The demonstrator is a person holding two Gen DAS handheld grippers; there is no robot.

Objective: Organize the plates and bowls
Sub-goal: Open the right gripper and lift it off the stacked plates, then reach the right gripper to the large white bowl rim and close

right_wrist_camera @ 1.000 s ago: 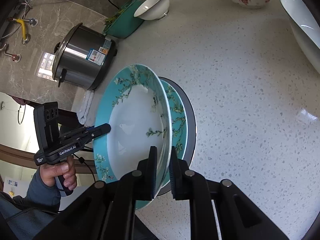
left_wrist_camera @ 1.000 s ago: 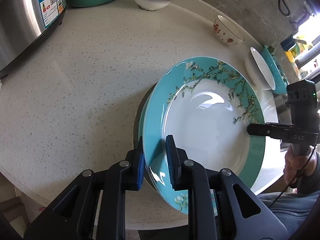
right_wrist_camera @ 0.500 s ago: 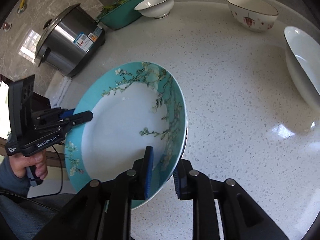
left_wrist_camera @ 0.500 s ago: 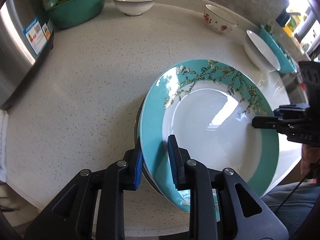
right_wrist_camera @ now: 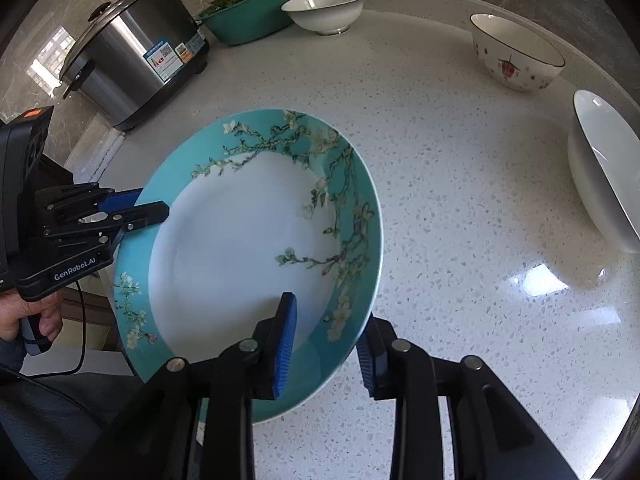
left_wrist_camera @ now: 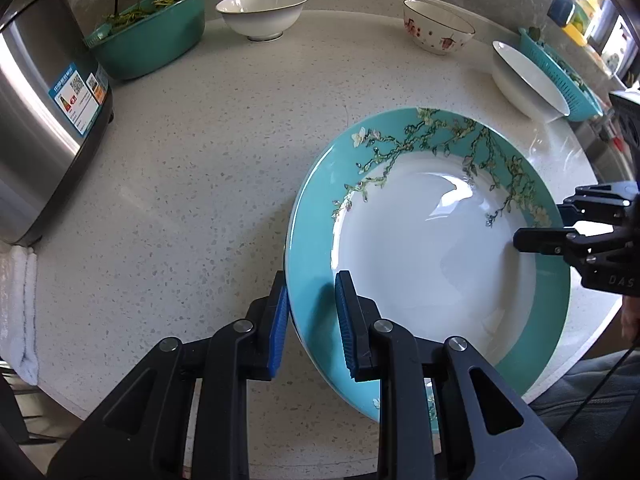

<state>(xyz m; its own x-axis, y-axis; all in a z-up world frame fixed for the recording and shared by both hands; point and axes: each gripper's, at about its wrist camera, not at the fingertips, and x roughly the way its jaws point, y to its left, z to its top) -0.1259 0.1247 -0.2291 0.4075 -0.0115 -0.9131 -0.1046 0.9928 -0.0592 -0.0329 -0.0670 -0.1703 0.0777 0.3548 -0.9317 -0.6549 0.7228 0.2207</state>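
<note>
A teal plate with a blossom-branch rim and white centre [left_wrist_camera: 432, 248] lies flat on the speckled counter, on top of other plates that are now hidden; it also shows in the right wrist view [right_wrist_camera: 248, 256]. My left gripper [left_wrist_camera: 310, 320] straddles the plate's left rim with its blue pads spread apart. My right gripper [right_wrist_camera: 326, 346] straddles the opposite rim, pads also apart. Each gripper shows in the other's view: the right one [left_wrist_camera: 560, 220], the left one [right_wrist_camera: 136, 208].
A steel rice cooker [right_wrist_camera: 132, 60] and a teal basin of greens [left_wrist_camera: 148, 40] stand at the back left. A white bowl [left_wrist_camera: 262, 14], a red-patterned bowl [left_wrist_camera: 438, 26], a white dish [left_wrist_camera: 528, 80] and a teal colander [left_wrist_camera: 560, 76] stand along the back and right of the counter [left_wrist_camera: 200, 152].
The teal plate went from tilted up to flat on the stack below, covering it. Both grippers' pads have spread wider around its rim.
</note>
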